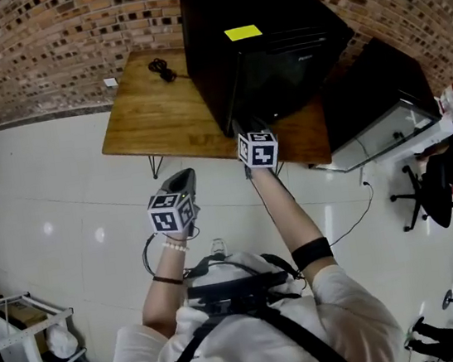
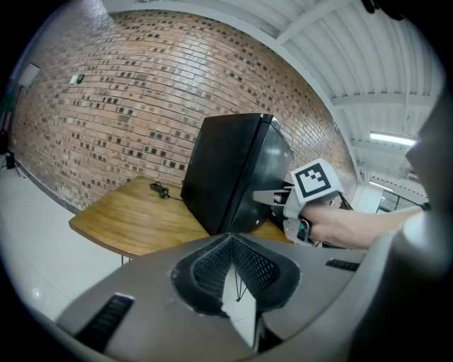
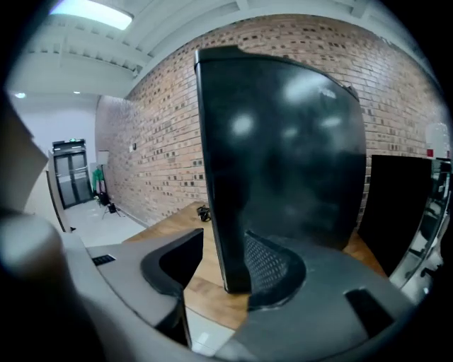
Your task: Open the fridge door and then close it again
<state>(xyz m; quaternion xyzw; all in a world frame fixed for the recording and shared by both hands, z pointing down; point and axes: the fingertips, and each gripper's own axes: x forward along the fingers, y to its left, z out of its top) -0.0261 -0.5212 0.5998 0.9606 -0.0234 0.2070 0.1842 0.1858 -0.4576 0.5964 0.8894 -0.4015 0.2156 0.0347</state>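
The person stands at a wooden worktop (image 1: 150, 115), one gripper in each hand. The left gripper (image 1: 182, 177) hangs back over the pale floor, short of the worktop's front edge. Its fingers (image 2: 209, 267) are pressed together with nothing between them.

The right gripper (image 1: 244, 130) is stretched further forward, up against the black mini fridge (image 1: 274, 44). Its fingers (image 3: 174, 263) are spread wide and straddle the front left corner of the fridge, at the door's edge. The meshed pad lies across the glossy door front and the other finger stands off the side panel, so nothing is clamped. I cannot tell whether the door is ajar.

The fridge stands on the worktop's right part, a yellow sticker (image 1: 242, 32) on its top. A coiled black cable (image 1: 162, 69) lies behind it to the left, near the brick wall (image 1: 40, 43).
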